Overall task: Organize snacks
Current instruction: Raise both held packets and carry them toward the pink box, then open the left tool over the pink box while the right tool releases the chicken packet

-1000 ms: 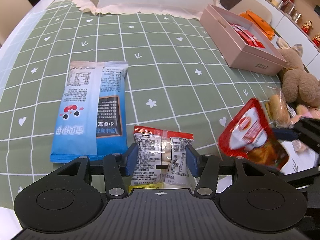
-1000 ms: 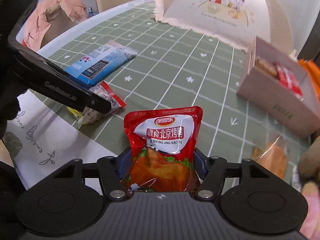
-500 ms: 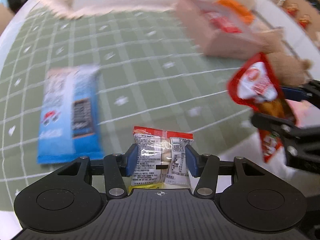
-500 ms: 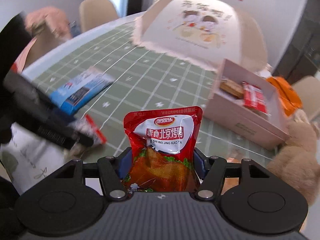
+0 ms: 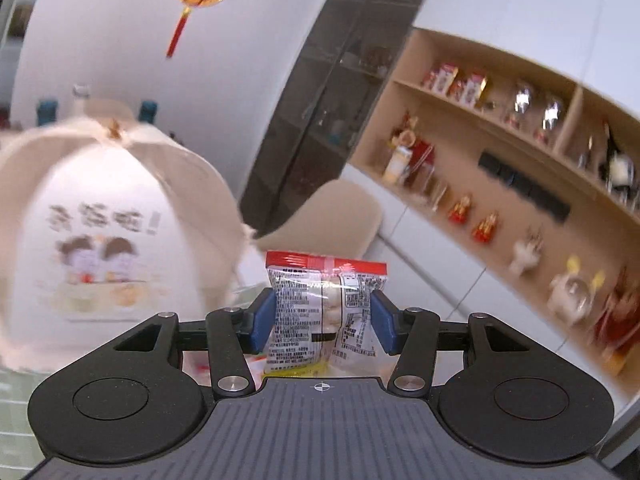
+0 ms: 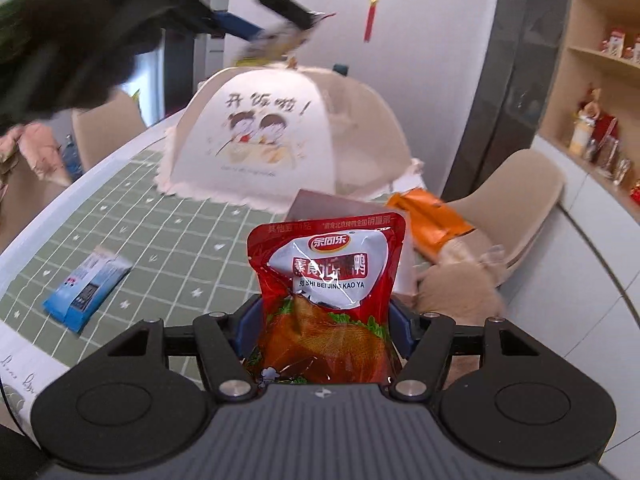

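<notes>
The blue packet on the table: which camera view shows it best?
The right wrist view: the blue packet lies flat on the green cloth, whole and unobstructed. The left wrist view looks above the table and does not show it.

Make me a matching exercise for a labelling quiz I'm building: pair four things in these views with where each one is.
Things:
1. clear snack packet with a red top edge
2. red roast-duck pouch
3. blue snack bag
4. cream dome-shaped food cover

Places:
A. lying flat on the green checked tablecloth
B. between the right gripper's pads
C. standing at the table's far end
D. between the left gripper's pads

Pairs: 1-D, 2-B, 3-A, 4-C
</notes>
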Motion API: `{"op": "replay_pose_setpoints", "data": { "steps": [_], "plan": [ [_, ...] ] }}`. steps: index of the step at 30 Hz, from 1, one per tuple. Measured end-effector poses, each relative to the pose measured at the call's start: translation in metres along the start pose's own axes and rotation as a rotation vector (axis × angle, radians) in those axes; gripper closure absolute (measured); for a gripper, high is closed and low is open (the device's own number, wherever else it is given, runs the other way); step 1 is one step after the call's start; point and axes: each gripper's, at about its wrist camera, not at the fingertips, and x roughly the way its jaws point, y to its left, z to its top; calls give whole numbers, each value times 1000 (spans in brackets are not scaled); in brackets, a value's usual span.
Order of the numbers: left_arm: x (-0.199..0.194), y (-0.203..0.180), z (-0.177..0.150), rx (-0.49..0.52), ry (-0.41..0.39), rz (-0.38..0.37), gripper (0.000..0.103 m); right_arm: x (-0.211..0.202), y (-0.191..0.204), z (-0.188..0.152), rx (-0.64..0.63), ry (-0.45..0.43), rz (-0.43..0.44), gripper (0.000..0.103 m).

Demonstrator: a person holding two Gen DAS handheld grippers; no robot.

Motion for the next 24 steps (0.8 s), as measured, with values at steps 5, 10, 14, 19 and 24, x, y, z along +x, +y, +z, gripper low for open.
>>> {"op": "replay_pose_setpoints", "data": {
  "steps": [5, 10, 14, 19, 24],
  "plan": [
    [78, 0, -25, 86, 119, 66, 49, 14, -24, -4, 71, 48, -26, 38],
    [85, 15, -52, -12, 165, 90, 49, 29, -40, -16, 125, 103, -41, 38],
    [34, 28, -90, -31, 188, 108, 49, 27, -53, -6, 167, 78, -30, 38],
    [-10, 65, -165, -245, 311, 134, 49, 31, -71, 66, 171, -2, -22, 37],
    [-34, 83, -197, -264, 360, 194, 49, 101, -80, 150, 222, 67, 33, 37]
  ]
}}
